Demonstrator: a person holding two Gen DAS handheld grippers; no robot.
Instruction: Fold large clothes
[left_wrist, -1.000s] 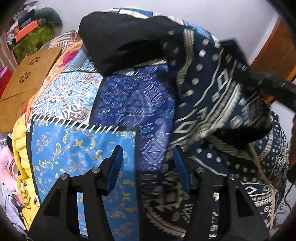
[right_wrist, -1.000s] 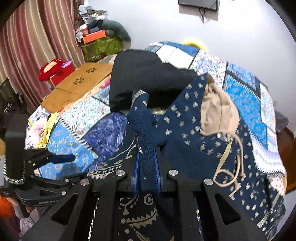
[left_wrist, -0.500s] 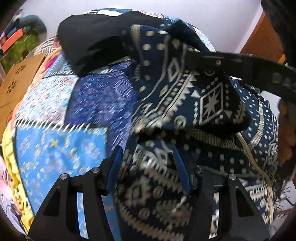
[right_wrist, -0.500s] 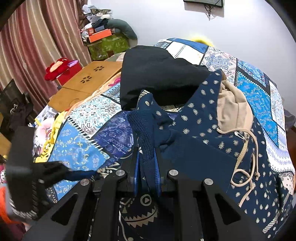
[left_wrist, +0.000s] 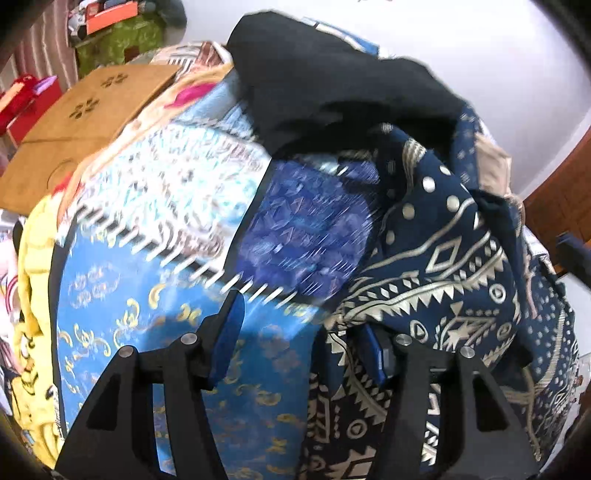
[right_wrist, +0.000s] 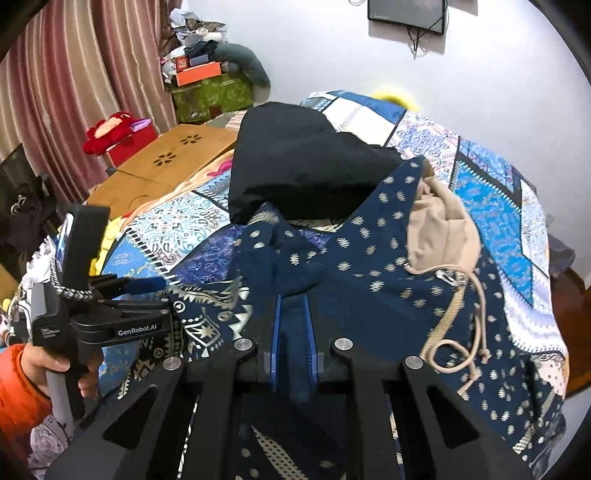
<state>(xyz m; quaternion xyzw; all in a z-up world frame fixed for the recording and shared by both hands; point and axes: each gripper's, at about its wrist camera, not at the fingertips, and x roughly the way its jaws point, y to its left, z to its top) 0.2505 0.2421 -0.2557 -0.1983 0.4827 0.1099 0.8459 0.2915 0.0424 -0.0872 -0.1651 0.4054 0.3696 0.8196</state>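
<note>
Right gripper (right_wrist: 292, 328) pinching navy patterned hoodie (right_wrist: 388, 280)

bare quilt (left_wrist: 122, 332) left, black garment (left_wrist: 332, 85) blocking beyond

This is a bedroom in a home. A bed (right_wrist: 491, 192) under a blue patchwork quilt fills most of both views, with clothes heaped on it. Left of the bed hang striped pink curtains (right_wrist: 74, 74). Between curtains and bed stands a low wooden table (right_wrist: 173, 158) with flower-shaped cut-outs, and beside it a red box (right_wrist: 129, 142) topped by a red soft toy (right_wrist: 105, 131). Behind the table, against the white wall (right_wrist: 480, 74), a green box (right_wrist: 210, 96) carries a pile of household clutter. Above the bed a dark screen (right_wrist: 406, 14) is mounted on the wall.
</note>
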